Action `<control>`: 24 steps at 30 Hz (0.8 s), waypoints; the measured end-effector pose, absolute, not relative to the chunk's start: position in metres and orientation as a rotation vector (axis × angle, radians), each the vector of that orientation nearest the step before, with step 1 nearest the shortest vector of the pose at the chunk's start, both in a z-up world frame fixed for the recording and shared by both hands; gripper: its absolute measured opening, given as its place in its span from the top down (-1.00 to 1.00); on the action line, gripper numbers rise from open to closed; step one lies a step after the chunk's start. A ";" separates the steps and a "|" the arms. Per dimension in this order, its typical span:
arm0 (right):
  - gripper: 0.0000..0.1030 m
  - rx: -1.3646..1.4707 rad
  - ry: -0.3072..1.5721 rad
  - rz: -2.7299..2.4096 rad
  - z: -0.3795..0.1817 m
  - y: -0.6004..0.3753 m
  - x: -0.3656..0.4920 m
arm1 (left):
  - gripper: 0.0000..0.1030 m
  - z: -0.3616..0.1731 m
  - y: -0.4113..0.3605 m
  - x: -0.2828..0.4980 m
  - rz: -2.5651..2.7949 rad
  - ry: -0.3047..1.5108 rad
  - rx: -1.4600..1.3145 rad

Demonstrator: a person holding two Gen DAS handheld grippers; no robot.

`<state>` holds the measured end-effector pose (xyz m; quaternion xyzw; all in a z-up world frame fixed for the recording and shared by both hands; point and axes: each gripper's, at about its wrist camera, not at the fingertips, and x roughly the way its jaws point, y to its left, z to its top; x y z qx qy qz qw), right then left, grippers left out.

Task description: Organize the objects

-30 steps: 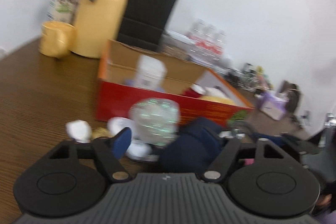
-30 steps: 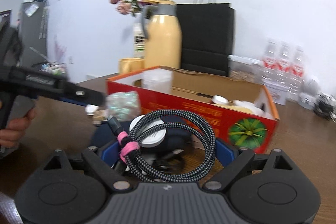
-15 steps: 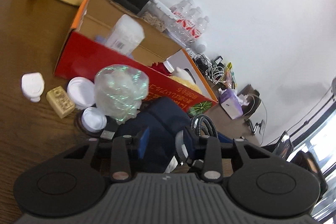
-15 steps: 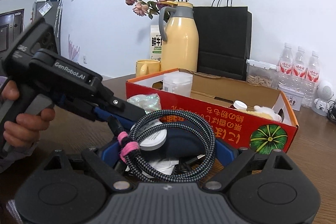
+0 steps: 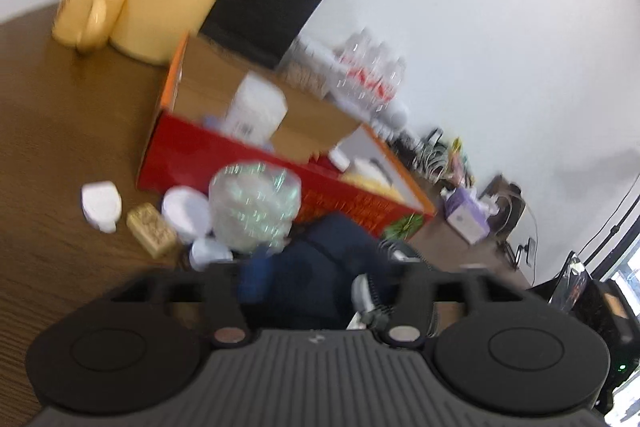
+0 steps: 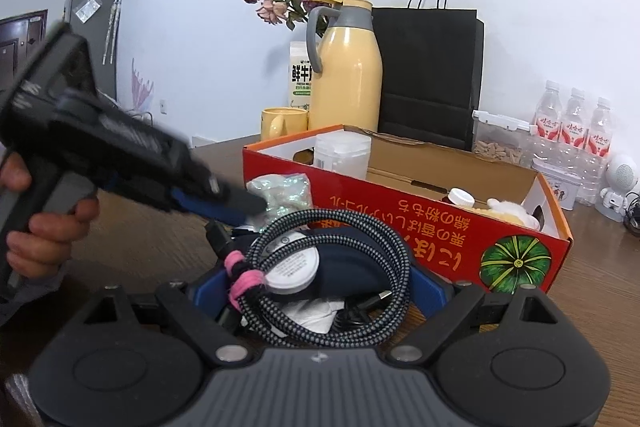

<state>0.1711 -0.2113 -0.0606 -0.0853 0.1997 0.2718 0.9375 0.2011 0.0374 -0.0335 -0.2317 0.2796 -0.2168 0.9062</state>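
Note:
My right gripper (image 6: 316, 291) is shut on a coiled black-and-white braided cable (image 6: 384, 319) bound with a pink tie (image 6: 246, 279); the coil spans its wide-set blue fingers. Behind the coil lie a navy pouch (image 6: 352, 267) and a white round disc (image 6: 292, 267). My left gripper (image 5: 308, 283) is blurred, its jaws opening with the navy pouch (image 5: 320, 259) between them and no firm grip showing. A hand holds it at the left of the right wrist view, its tip beside a glittery clear bag (image 6: 284, 191). The red cardboard box (image 6: 400, 227) stands open just beyond.
On the brown table by the box lie white lids (image 5: 186, 213), a tan block (image 5: 152, 229) and a small white piece (image 5: 102, 205). Behind stand a yellow thermos (image 6: 346, 75), yellow mug (image 6: 280, 123), black paper bag (image 6: 428, 75), milk carton and water bottles (image 6: 576, 123).
The left gripper's jaws narrowed over the navy pouch, then spread wide again, and its view tilted. The right gripper keeps the cable coil and has barely moved.

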 end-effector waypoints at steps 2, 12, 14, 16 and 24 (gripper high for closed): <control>-0.77 -0.191 0.410 0.555 -0.061 -0.208 0.170 | -0.58 -0.026 0.029 0.193 -0.458 0.556 -0.408; -0.77 -0.243 0.394 0.582 -0.062 -0.195 0.162 | -0.20 -0.026 -0.044 0.193 -0.430 0.662 -0.064; -0.77 -0.246 0.381 0.591 -0.061 -0.195 0.160 | 0.22 -0.028 -0.051 0.195 -0.386 0.676 -0.021; -0.77 -0.256 0.369 0.604 -0.061 -0.194 0.156 | 0.29 -0.027 -0.051 0.195 -0.358 0.683 -0.004; -0.75 -0.297 0.347 0.609 -0.061 -0.189 0.150 | 0.29 -0.020 -0.051 0.182 -0.272 0.675 0.018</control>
